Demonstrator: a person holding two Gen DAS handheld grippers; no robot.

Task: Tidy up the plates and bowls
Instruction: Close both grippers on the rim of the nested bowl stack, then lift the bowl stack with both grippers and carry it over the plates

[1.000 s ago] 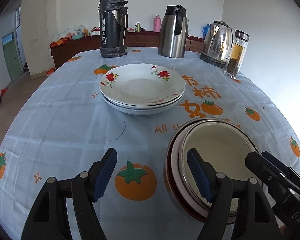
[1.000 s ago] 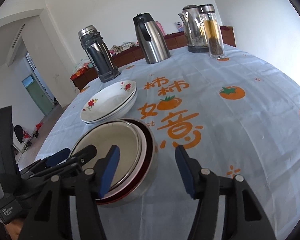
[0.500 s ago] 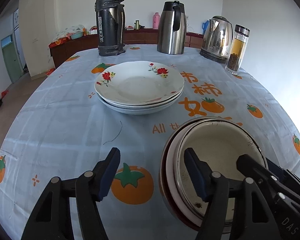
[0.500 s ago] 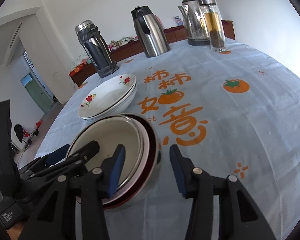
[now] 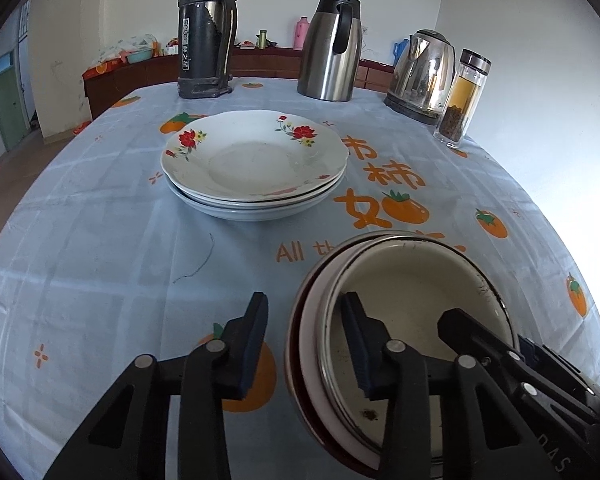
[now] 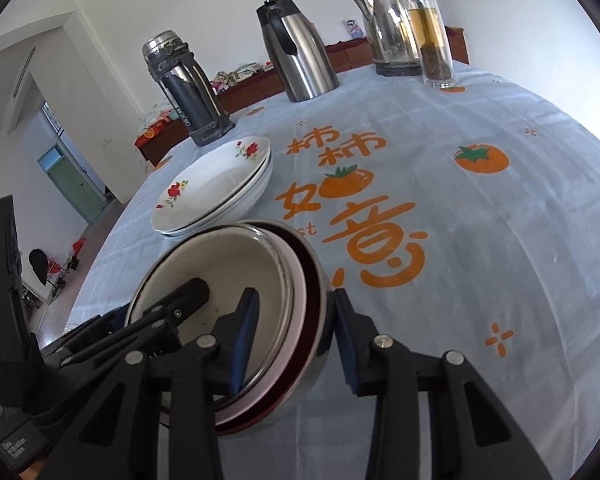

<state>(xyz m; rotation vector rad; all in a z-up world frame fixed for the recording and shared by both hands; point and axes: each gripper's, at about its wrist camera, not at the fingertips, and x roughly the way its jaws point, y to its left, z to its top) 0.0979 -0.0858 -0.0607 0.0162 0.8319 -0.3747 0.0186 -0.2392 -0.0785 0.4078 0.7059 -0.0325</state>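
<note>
Several nested bowls (image 5: 412,276), a cream enamel one inside a pink one inside a dark red one, stand on the near part of the table. My left gripper (image 5: 305,320) straddles their left rim with its jaws closing; the outer pad is still apart from the wall. My right gripper (image 6: 296,320) straddles the right rim of the bowls (image 6: 220,256), also closing, outer pad close against the wall, inner pad apart from it. A stack of white flowered plates (image 5: 256,160) sits behind the bowls, untouched; the right wrist view shows these plates (image 6: 216,184) too.
At the table's far edge stand a black thermos (image 5: 206,32), a steel carafe (image 5: 332,48), an electric kettle (image 5: 420,72) and a glass tea bottle (image 5: 460,100). The blue persimmon tablecloth (image 6: 480,240) stretches to the right of the bowls.
Both grippers' jaws have narrowed around the bowls' rims. The bowls and plates have not moved.
</note>
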